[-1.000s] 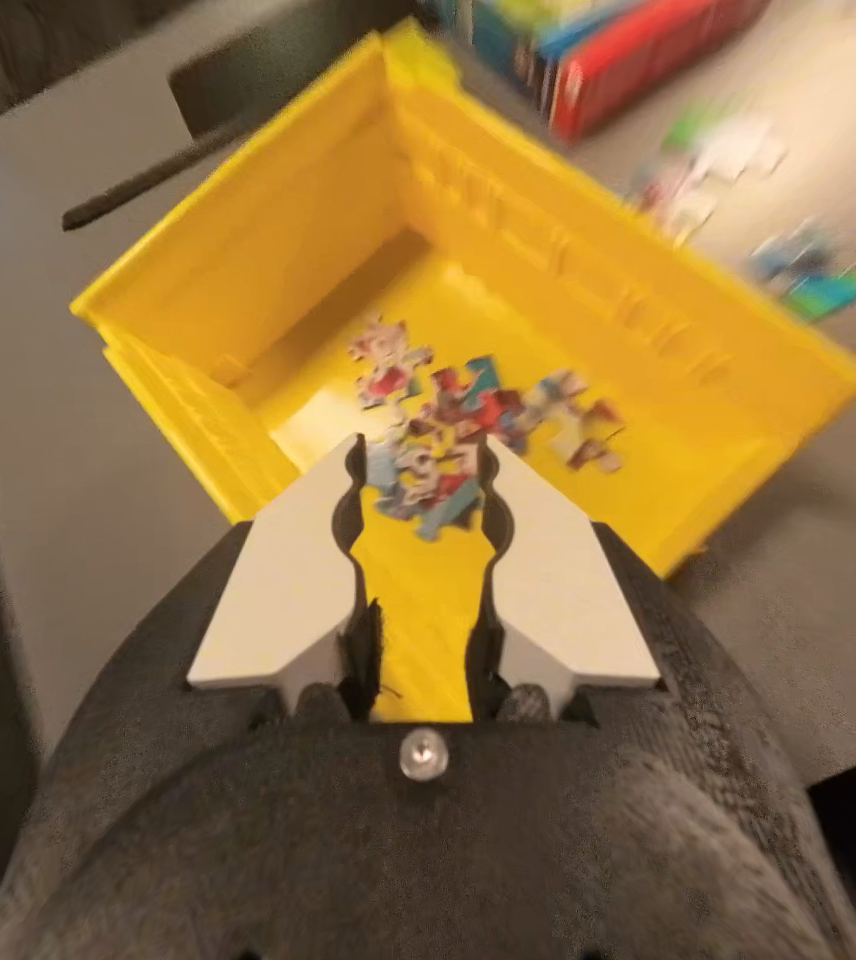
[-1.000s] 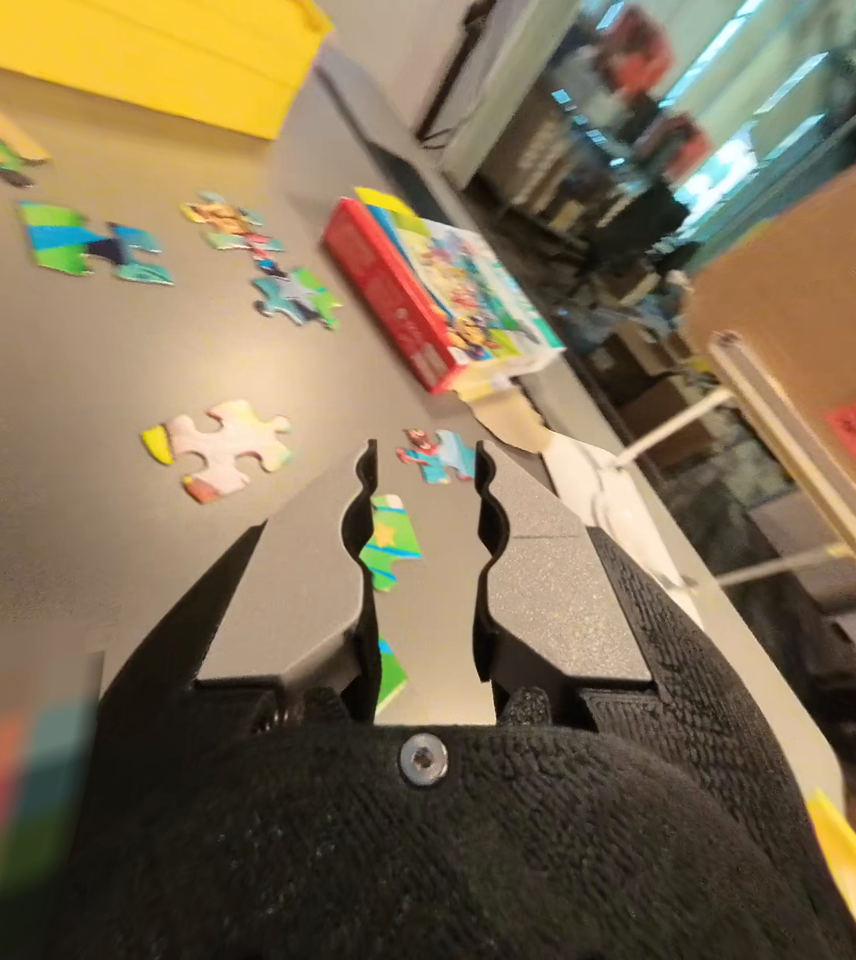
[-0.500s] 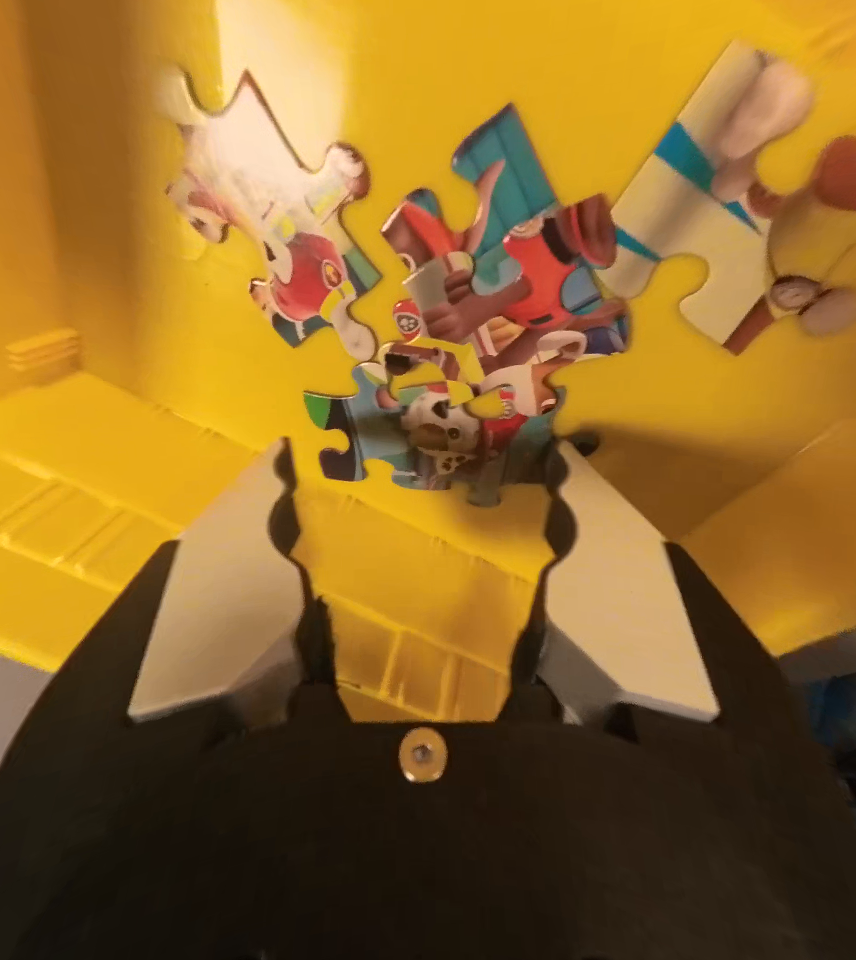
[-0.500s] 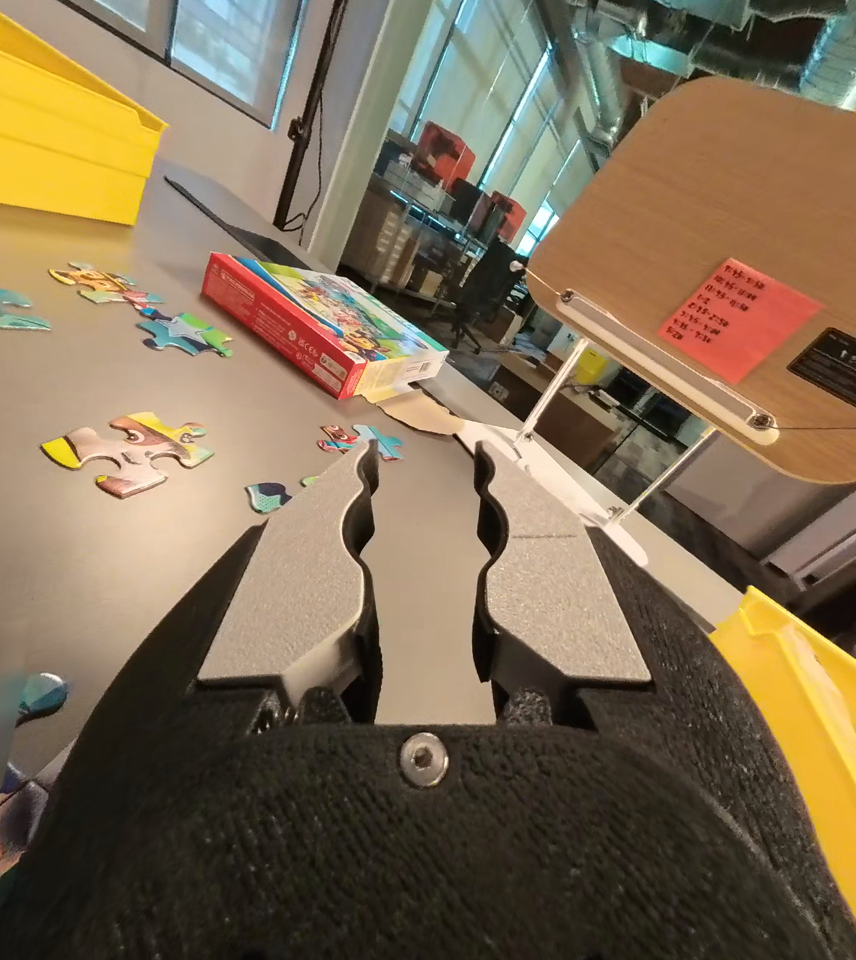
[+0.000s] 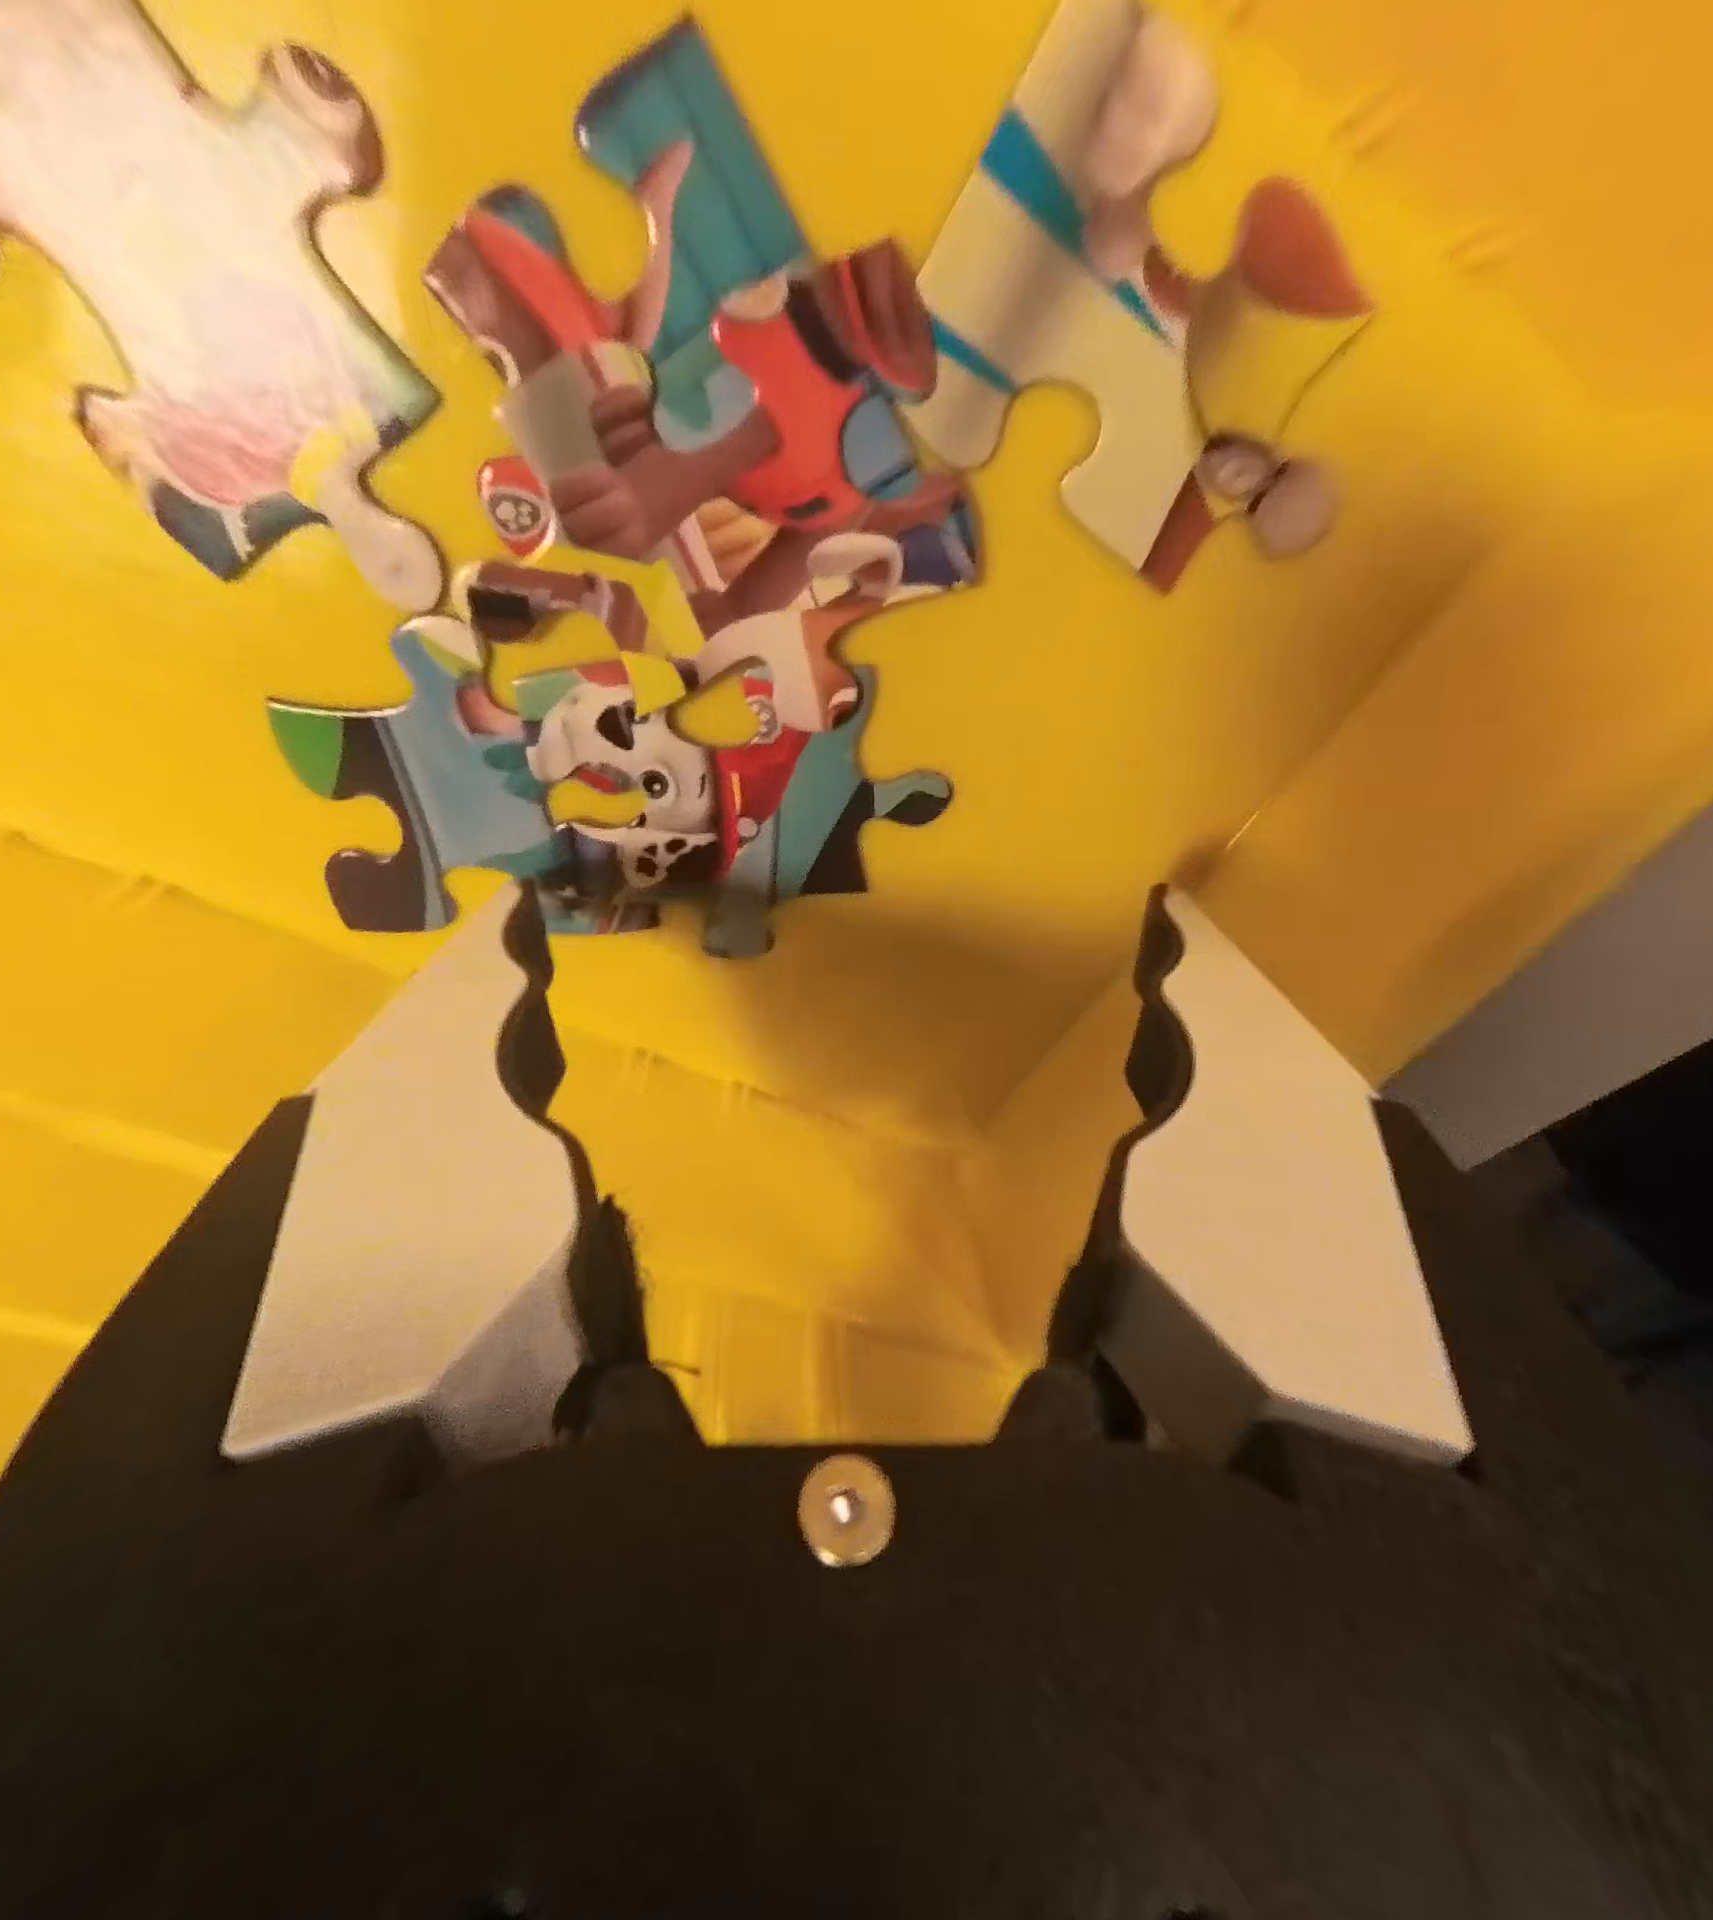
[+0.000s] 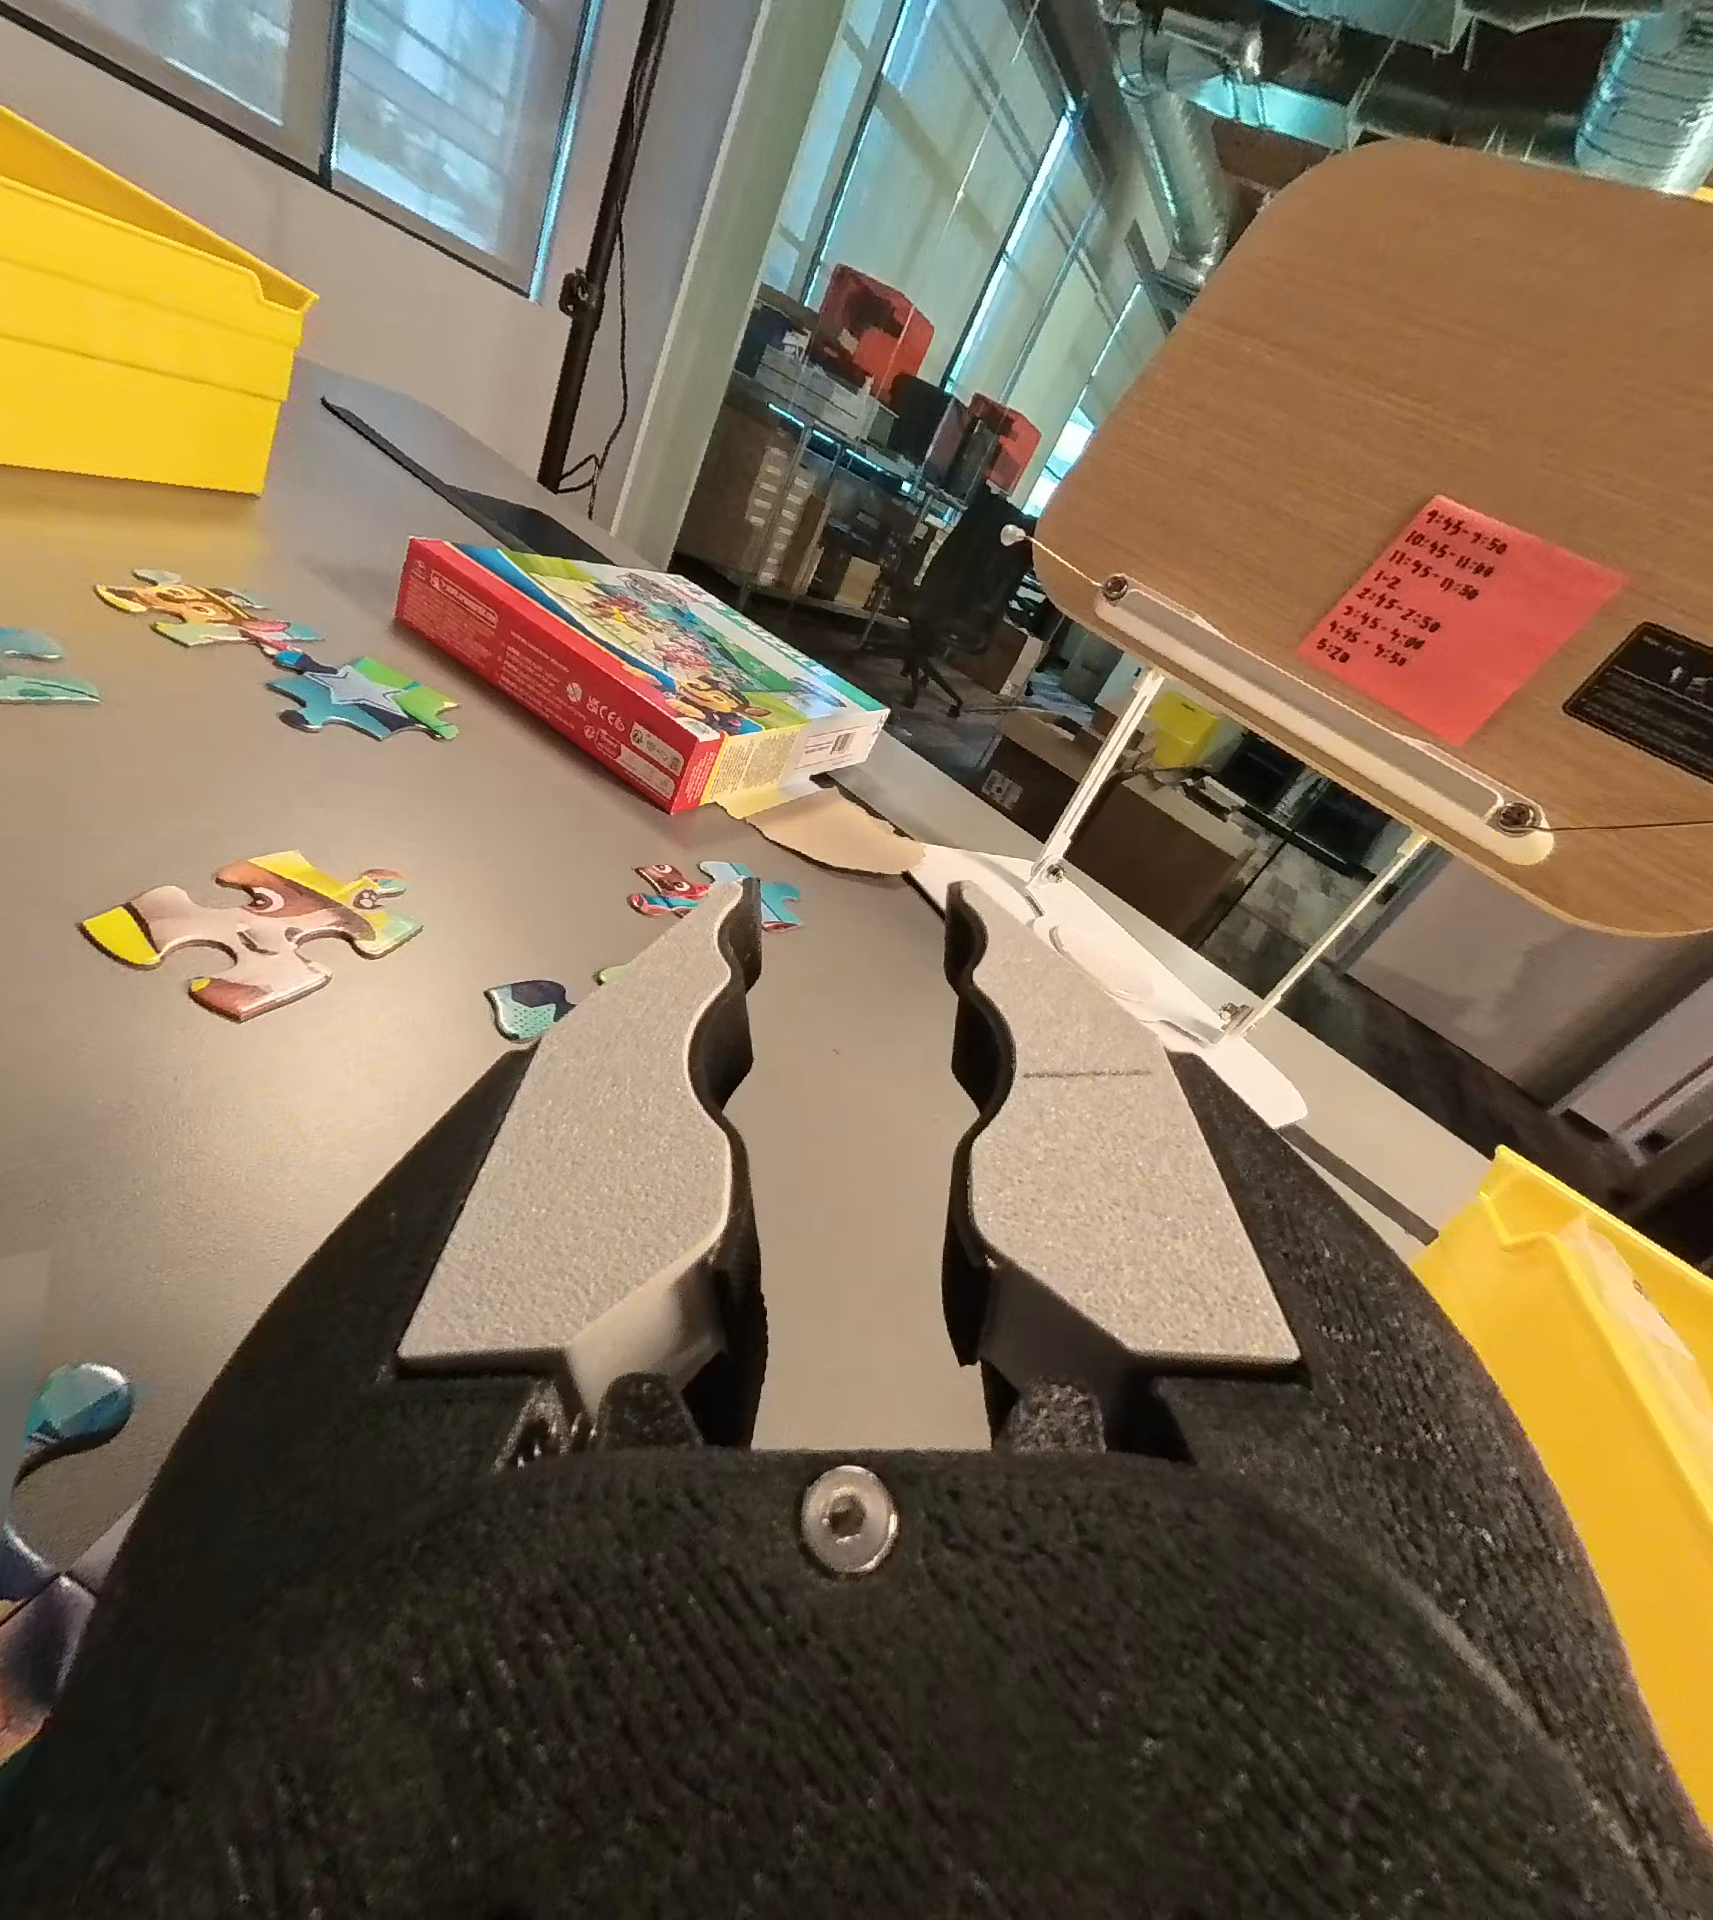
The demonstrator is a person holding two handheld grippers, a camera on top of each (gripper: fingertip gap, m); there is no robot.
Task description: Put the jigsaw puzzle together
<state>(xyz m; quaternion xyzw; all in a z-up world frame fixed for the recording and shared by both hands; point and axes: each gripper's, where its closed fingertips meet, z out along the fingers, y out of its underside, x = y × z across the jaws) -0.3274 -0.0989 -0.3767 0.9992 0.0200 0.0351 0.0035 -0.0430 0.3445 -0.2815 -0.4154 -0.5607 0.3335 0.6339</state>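
Note:
My left gripper [image 5: 836, 904] is wide open and empty, low inside a yellow bin [image 5: 1299, 727]. Several colourful puzzle pieces [image 5: 644, 769] lie in a loose pile on the bin floor just beyond the fingertips. The nearest piece lies by my left fingertip [image 5: 509, 935]; no pad presses on it. My right gripper [image 6: 850, 899] hovers over the grey table [image 6: 208, 1143] with its jaws partly apart and nothing between them. A small red and blue piece [image 6: 686, 888] lies on the table just past its left fingertip.
Loose puzzle pieces [image 6: 260, 925] are scattered on the table's left. A red puzzle box [image 6: 623, 665] lies farther back. Stacked yellow bins [image 6: 83, 343] stand at the far left and another yellow bin [image 6: 1610, 1455] at the near right. A wooden board on a stand [image 6: 1403, 468] rises ahead on the right. My hands' fingertips stand some 55 centimetres from each other.
My left gripper dropped from above the bin down into it and its jaws spread wide. My right gripper tilted up from looking down at the table, then held still.

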